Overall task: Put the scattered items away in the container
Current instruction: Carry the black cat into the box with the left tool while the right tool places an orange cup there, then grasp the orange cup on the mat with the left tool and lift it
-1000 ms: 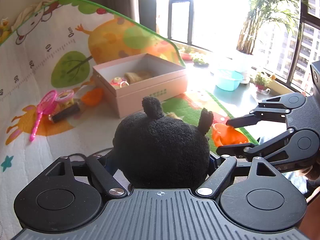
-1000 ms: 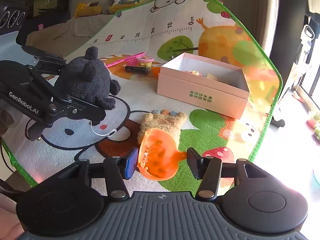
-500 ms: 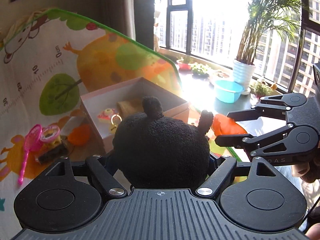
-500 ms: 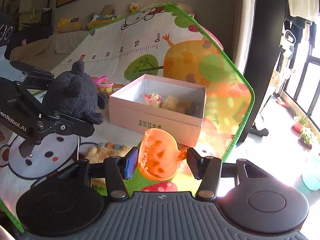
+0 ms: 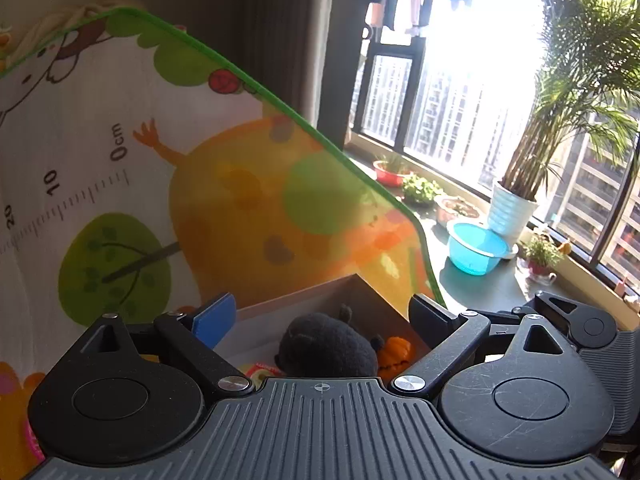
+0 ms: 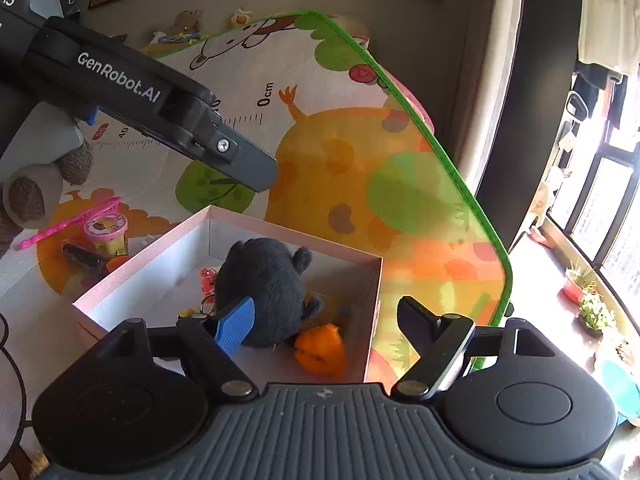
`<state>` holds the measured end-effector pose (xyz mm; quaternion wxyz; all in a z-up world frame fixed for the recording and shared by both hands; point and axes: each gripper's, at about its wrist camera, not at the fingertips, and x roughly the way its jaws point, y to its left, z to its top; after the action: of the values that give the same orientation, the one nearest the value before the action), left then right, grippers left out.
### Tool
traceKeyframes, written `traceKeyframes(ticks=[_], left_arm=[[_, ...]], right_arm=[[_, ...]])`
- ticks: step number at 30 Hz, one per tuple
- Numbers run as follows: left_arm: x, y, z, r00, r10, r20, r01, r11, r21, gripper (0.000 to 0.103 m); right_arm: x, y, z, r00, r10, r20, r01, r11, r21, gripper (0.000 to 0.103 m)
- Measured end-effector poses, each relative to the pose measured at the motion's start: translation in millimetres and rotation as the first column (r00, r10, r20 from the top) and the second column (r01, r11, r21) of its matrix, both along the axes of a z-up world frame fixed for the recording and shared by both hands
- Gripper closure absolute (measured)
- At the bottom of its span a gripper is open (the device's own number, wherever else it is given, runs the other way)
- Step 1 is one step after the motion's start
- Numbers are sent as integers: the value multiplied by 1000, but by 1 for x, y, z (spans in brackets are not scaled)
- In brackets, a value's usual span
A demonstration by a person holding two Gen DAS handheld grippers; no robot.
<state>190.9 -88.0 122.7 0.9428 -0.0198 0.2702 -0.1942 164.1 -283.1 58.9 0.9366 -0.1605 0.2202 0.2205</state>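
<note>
Left claw [image 5: 322, 314] spread wide, empty, above pink box [image 5: 280, 306]. Right claw [image 6: 326, 318] also spread wide, empty, above same box [image 6: 160, 258]. Black plush toy [image 6: 264, 284] inside box, lying on box floor; orange pumpkin toy [image 6: 322, 350] just beside it, touching, toward near wall. Small trinkets [image 6: 206, 278] in box, left of plush. Outside box on play mat [image 6: 400, 200], to left: pink wand [image 6: 72, 222], round pink-yellow toy [image 6: 106, 230], dark stick-like item [image 6: 82, 256].
</note>
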Motion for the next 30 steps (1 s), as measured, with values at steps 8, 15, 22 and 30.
traceKeyframes(ticks=[8,15,22,30], left_arm=[[-65,65,-38,986,160,37,-163,976,146,5],[-92,85,-91,988,155,-8,-148,958,244,19],[-63,77,-104,991,134,2,-132,977,165,26],[-41,62,-116,988,152,33,-155,956,249,42]], right_arm=[[-45,0,-3,999,20,-28,-20,1000,10,23],[-96,12,-7,992,74,-98,-69,996,56,24],[-138,24,-33,978,106,-181,-105,994,20,28],[-161,25,-50,956,137,-261,-133,991,32,28]])
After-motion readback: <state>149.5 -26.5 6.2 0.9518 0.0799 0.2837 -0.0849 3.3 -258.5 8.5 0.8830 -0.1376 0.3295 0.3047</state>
